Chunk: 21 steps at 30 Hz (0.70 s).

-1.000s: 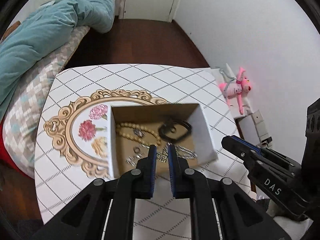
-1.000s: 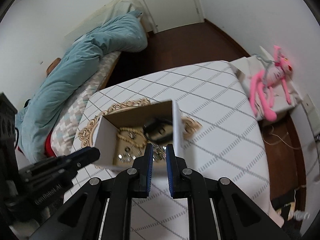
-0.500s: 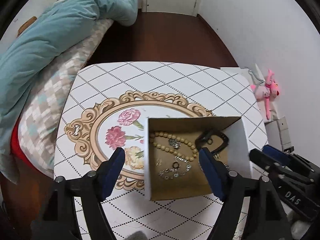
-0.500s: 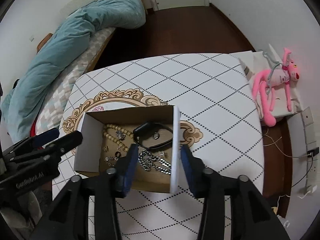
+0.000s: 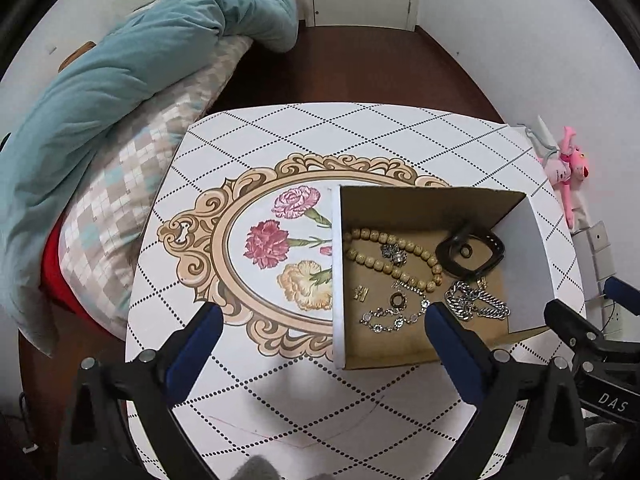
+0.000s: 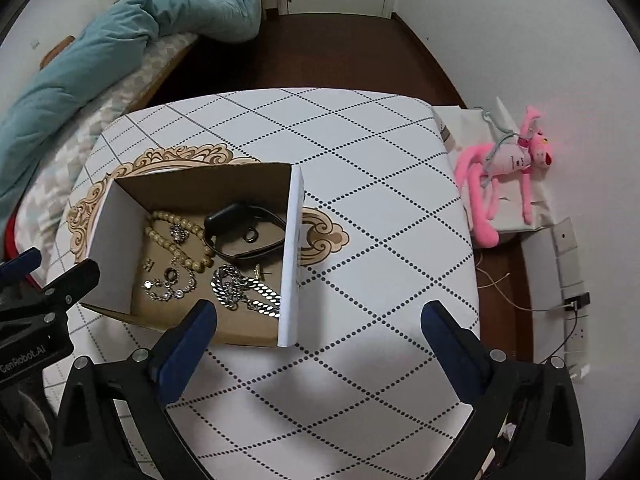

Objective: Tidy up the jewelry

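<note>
An open cardboard box [image 5: 524, 264] [image 6: 290, 256] stands on the white table. In it lie a wooden bead bracelet [image 5: 394, 258] [image 6: 176, 240], a black band [image 5: 472, 252] [image 6: 244, 232], a silver chain [image 5: 476, 302] [image 6: 246, 290], a crystal bracelet [image 5: 390, 318] [image 6: 168, 290] and small rings and studs. My left gripper [image 5: 320, 344] is wide open and empty, above the box's near left corner. My right gripper [image 6: 318, 334] is wide open and empty, above the box's near right wall.
The table [image 5: 280, 132] [image 6: 360, 160] has a diamond pattern and a gold-framed flower print [image 5: 276, 248]. A bed with a teal duvet [image 5: 100, 100] lies to the left. A pink plush toy [image 6: 504, 168] sits on a white box to the right, by the wall.
Both grippers have opened from shut to wide open. Both have pulled back and up from the box, so more of the table shows.
</note>
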### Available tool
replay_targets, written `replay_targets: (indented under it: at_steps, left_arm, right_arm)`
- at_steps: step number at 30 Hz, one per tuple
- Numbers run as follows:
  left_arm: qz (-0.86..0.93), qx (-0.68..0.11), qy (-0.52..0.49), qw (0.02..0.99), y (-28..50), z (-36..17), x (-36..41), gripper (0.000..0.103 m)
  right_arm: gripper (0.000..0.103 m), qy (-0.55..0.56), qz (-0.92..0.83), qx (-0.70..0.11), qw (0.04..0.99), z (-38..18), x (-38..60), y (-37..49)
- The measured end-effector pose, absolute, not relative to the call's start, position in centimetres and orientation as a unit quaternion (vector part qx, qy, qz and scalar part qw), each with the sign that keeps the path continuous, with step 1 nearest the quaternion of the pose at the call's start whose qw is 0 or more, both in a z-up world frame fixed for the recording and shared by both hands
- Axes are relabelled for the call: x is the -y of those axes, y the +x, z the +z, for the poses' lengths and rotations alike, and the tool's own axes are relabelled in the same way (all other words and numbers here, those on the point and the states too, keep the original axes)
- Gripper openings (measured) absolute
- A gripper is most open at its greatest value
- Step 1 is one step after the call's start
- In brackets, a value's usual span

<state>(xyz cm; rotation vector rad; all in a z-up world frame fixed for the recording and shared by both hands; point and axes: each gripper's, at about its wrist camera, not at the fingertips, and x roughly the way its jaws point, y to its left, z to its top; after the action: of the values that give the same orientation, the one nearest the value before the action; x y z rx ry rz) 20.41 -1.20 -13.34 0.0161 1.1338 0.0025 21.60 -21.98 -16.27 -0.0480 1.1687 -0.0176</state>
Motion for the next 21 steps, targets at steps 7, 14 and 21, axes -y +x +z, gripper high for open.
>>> replay_targets:
  at_steps: [7,14,21]
  left_arm:
    - [0.003,-0.532,0.002,0.847,19.5,-12.7,1.3,0.103]
    - [0.006,-0.508,-0.003,0.862,17.2,-10.1,1.4,0.103]
    - [0.007,-0.47,-0.007,0.882,13.4,-6.1,1.2,0.103]
  right_arm:
    - [0.103,-0.023,-0.013,-0.546,0.837,-15.8,21.7,21.0]
    - [0.103,-0.023,-0.02,-0.521,0.853,-13.4,21.7,18.8]
    - [0.103,-0.006,-0.027,-0.486,0.874,-9.5,22.6,14.7]
